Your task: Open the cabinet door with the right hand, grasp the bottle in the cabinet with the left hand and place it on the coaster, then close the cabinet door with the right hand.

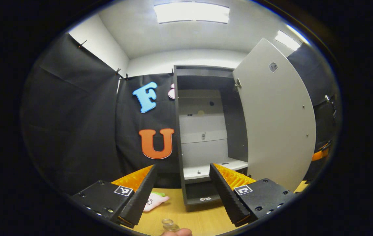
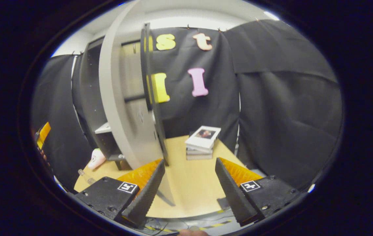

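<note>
The tall grey cabinet (image 1: pixel 202 137) stands open on the pale wooden table (image 2: pixel 189 190), its light grey door (image 1: pixel 276 114) swung wide to the right. In the right gripper view that door's edge sits just ahead of the right gripper (image 2: pixel 186 193), jaws spread wide, gripping nothing. The left gripper (image 1: pixel 183 193) faces the shelves, jaws wide too. A stack of books (image 2: pixel 202 142) lies behind. The small clear glass bottle (image 1: pixel 169 225) is on the table, below the left fingers.
</note>
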{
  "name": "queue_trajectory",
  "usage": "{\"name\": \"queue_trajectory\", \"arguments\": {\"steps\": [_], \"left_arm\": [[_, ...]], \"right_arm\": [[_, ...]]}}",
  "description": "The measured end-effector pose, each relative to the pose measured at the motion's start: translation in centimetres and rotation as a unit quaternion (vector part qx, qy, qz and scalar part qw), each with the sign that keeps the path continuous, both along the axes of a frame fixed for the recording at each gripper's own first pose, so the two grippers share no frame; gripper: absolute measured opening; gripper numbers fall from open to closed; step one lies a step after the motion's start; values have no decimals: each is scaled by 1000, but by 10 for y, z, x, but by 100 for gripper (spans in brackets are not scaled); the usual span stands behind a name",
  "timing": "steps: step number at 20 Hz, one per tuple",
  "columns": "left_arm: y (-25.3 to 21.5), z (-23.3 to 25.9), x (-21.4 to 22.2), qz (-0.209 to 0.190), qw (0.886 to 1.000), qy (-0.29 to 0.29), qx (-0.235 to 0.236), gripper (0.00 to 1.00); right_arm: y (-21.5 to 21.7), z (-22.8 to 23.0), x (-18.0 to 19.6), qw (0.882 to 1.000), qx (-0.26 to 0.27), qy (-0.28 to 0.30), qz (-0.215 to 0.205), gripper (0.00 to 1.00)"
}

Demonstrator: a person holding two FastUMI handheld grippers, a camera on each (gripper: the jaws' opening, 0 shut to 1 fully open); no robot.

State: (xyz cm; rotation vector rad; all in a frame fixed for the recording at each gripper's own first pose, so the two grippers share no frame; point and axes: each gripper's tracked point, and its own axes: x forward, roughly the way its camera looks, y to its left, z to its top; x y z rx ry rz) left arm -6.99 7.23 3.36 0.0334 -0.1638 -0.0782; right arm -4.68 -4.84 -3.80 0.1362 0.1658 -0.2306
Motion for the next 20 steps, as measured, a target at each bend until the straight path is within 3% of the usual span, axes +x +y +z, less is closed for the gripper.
{"name": "queue_trajectory", "arguments": {"steps": [3, 4, 5, 6, 7, 9, 10, 14, 20], "left_arm": [[-26, -3, 22, 1, 1000, 22, -10, 96], [-33, -6, 30, 2, 999, 32, -11, 96], [-41, -6, 39, 1, 999, 40, -11, 96], [-45, -5, 46, 2, 999, 44, -12, 96], [-50, -5, 51, 2, 999, 48, -13, 96], [-57, -6, 59, 7, 998, 56, 0, 96], [-59, -9, 62, 12, 998, 62, 11, 96], [-64, -27, 69, 34, 996, 83, 29, 96], [-61, -24, 78, 3, 995, 83, 49, 96]], "right_arm": [[-17, 49, 16, 998, -33, -45, 8, 95], [-18, 58, 21, 997, -37, -56, 25, 100], [-18, 64, 26, 996, -29, -65, 45, 97], [-18, 70, 30, 995, -12, -74, 72, 94], [-13, 81, 29, 990, 13, -85, 110, 97], [0, 110, 18, 971, 70, -125, 194, 94], [1, 124, 12, 961, 88, -143, 220, 98], [6, 125, 15, 950, 101, -128, 268, 98], [49, 126, 19, 935, 118, -112, 314, 97]]}}
